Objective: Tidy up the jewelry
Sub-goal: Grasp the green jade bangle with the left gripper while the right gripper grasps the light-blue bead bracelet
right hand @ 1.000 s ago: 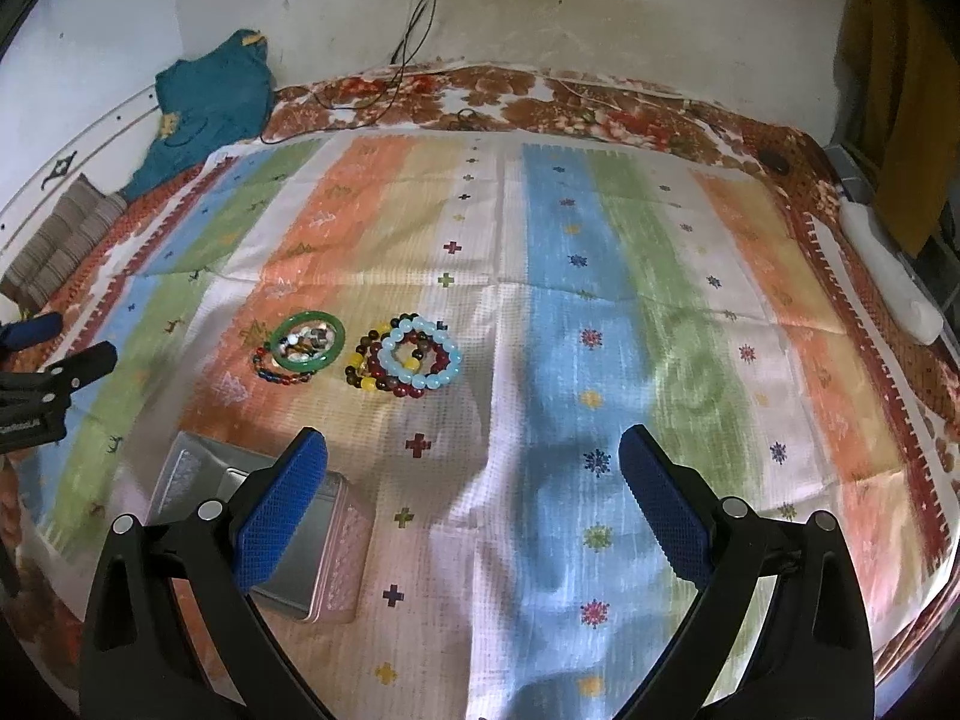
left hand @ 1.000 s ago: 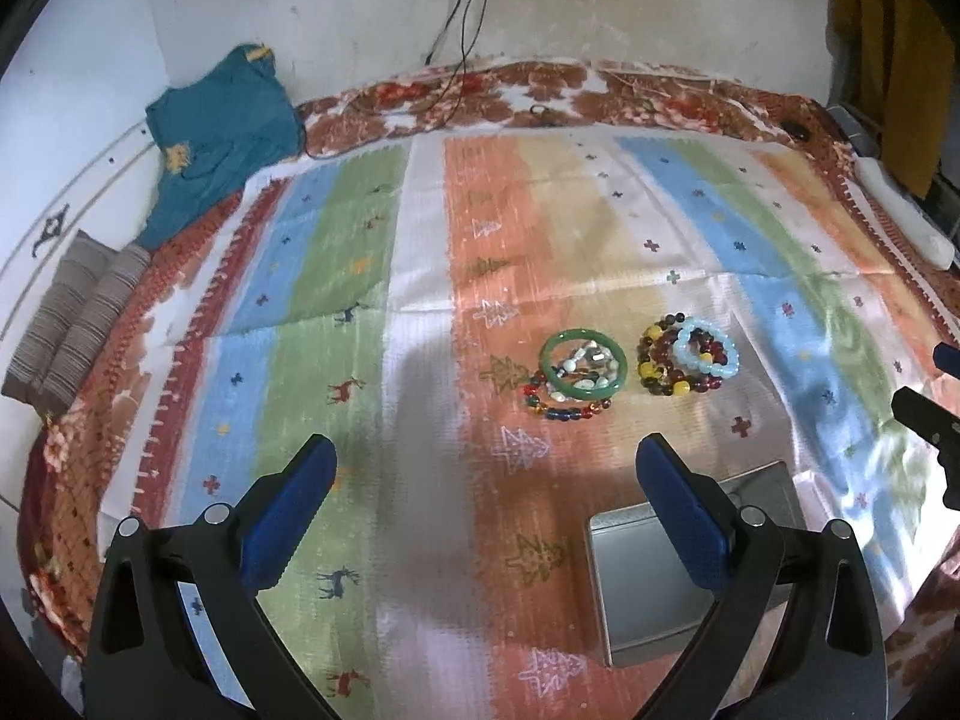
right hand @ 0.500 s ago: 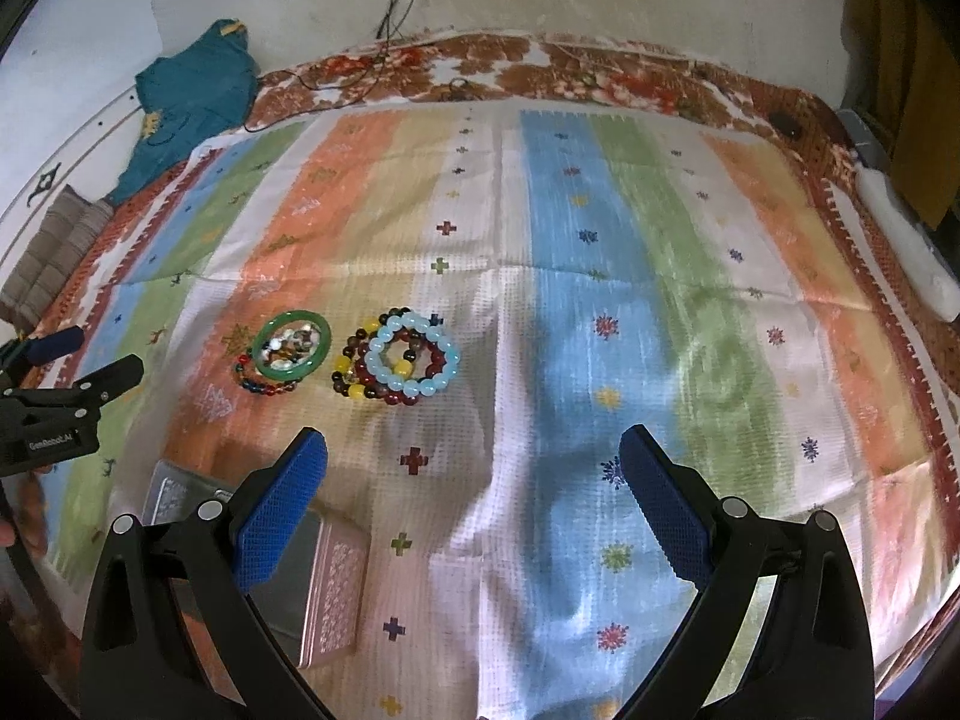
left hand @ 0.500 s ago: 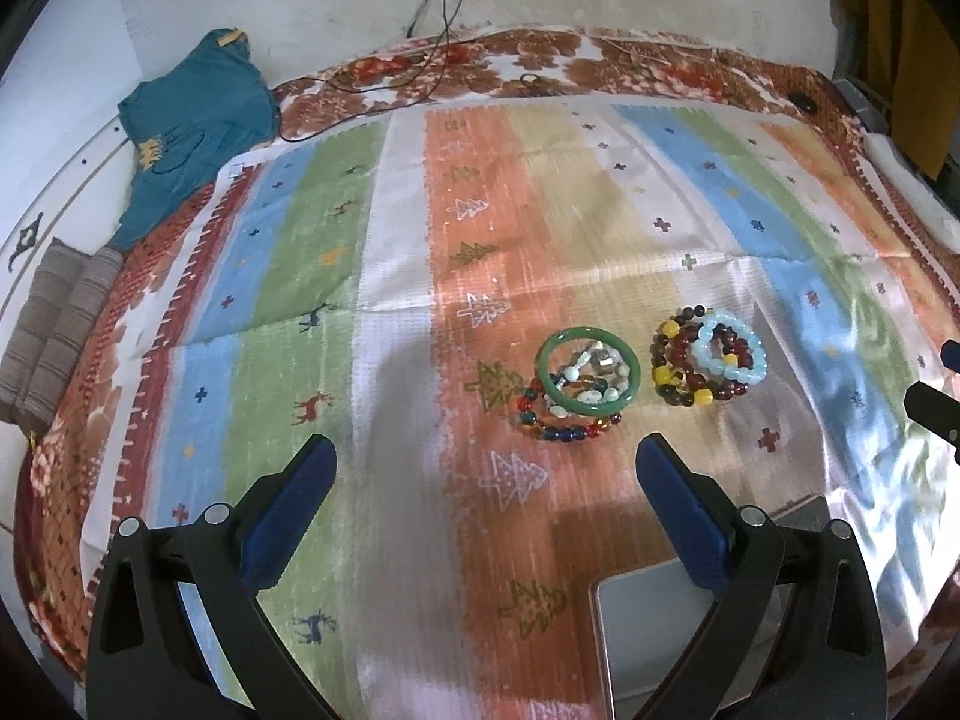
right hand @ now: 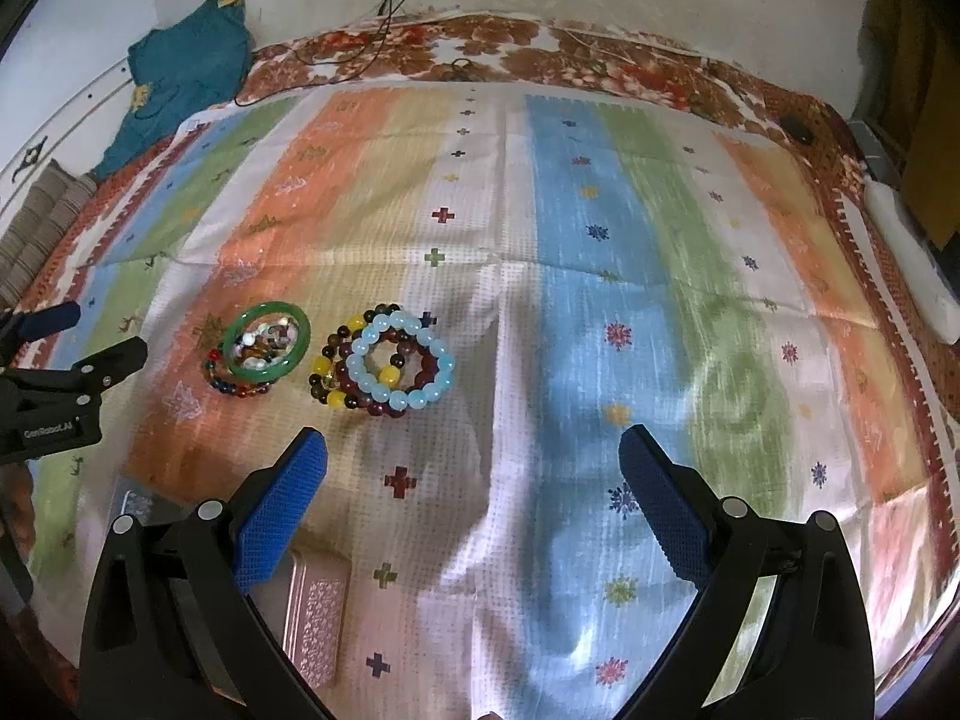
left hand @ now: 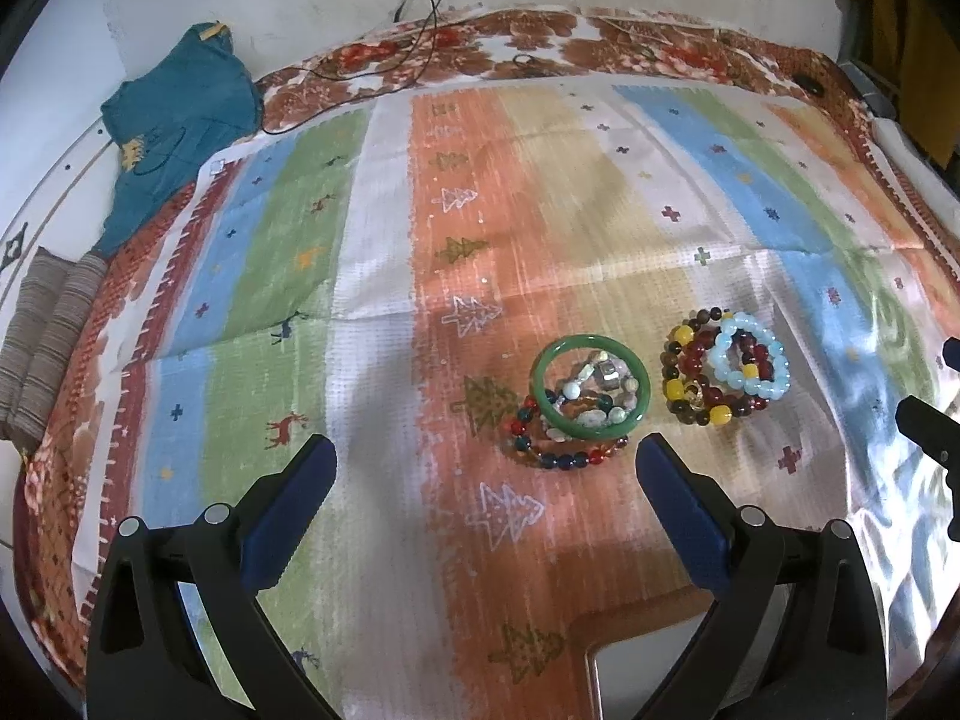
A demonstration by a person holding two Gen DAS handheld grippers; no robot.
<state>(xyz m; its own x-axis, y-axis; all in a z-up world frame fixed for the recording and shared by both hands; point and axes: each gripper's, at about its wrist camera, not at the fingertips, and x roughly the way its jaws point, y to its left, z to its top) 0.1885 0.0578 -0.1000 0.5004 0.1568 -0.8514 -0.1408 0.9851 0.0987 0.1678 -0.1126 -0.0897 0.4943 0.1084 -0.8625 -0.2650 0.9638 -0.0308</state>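
Observation:
A green bangle (left hand: pixel 591 387) lies on the striped cloth over a pile of small beads and a multicoloured bead bracelet (left hand: pixel 558 456). To its right a pale blue bead bracelet (left hand: pixel 750 363) rests on dark red and yellow bead bracelets (left hand: pixel 690 387). The same piles show in the right wrist view: bangle (right hand: pixel 267 339), blue bracelet (right hand: pixel 402 366). A metal box (left hand: pixel 636 684) sits at the near edge, partly hidden; its pink patterned side (right hand: pixel 315 618) shows too. My left gripper (left hand: pixel 483 480) is open and empty, just short of the bangle. My right gripper (right hand: pixel 471 468) is open and empty, right of the bracelets.
A teal garment (left hand: pixel 174 120) and a folded striped cloth (left hand: pixel 42 330) lie at the far left. Cables (left hand: pixel 420 30) run down the back wall onto the floral bedspread (left hand: pixel 600 54). A white object (right hand: pixel 912 264) lies at the right edge.
Both grippers have moved forward toward the jewelry; the piles look nearer and larger, and the metal box has slid down toward the frame's bottom. Both stay open.

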